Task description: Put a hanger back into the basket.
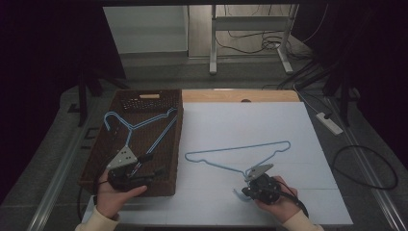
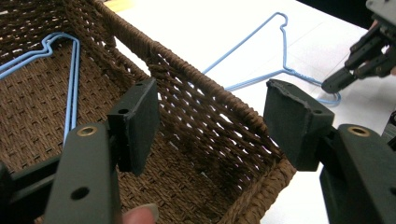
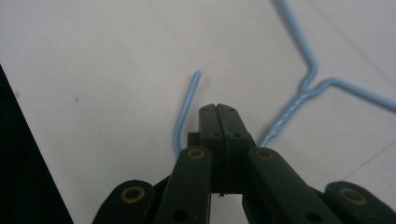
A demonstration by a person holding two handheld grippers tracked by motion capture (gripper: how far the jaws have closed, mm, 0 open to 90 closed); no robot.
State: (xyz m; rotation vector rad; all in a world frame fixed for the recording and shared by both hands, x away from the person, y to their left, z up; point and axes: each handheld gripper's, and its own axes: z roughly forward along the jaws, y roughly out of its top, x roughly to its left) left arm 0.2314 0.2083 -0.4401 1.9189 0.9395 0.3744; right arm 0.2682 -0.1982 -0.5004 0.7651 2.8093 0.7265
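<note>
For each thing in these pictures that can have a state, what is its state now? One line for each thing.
Left gripper: open, jaws wide apart, over the basket's corner, holding nothing.
Right gripper: shut on the hook of the hanger on the table.
Hanger on the table: lying flat on the white surface.
Hanger in the basket: lying inside, untouched.
Wicker basket: upright, without a lid.

I count two blue wire hangers: one inside the basket point(image 1: 126, 126) at left, one on the white table sheet point(image 1: 239, 155) at right. One brown wicker basket point(image 1: 175, 139), one white sheet point(image 1: 250, 125) covering the table. I have two grippers, left gripper point(image 1: 144, 158) and right gripper point(image 1: 263, 168), one per hand. On the far floor right, one white power strip point(image 1: 329, 123).
</note>
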